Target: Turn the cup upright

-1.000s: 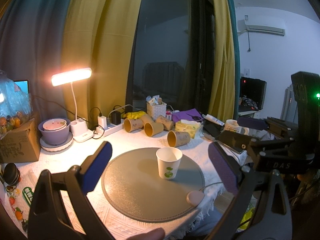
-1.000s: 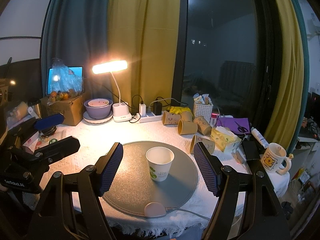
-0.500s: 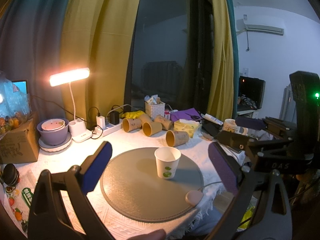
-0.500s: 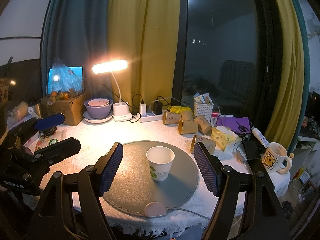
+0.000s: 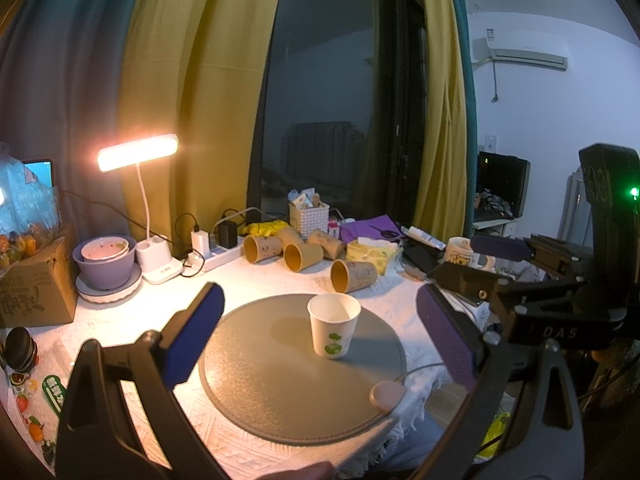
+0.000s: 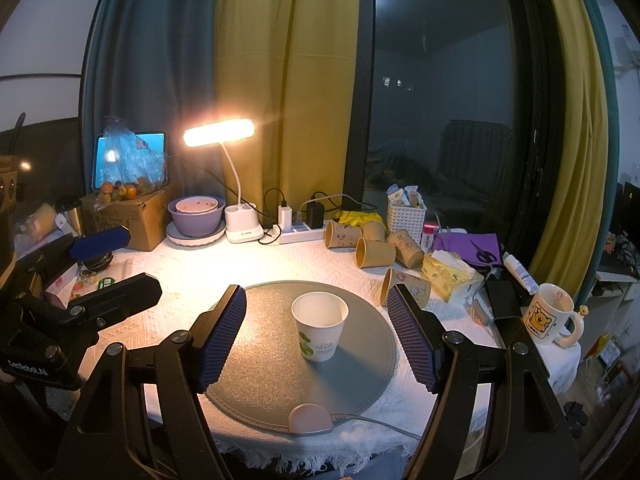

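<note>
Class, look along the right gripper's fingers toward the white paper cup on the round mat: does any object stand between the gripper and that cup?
Nothing visible does. The white paper cup stands upright on the grey mat, and only bare mat lies between it and the open right gripper.

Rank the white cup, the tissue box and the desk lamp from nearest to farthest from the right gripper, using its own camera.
1. White cup, upright on the round mat, between the right gripper's fingers.
2. Tissue box, farther back on the right.
3. Desk lamp, at the back left.
</note>
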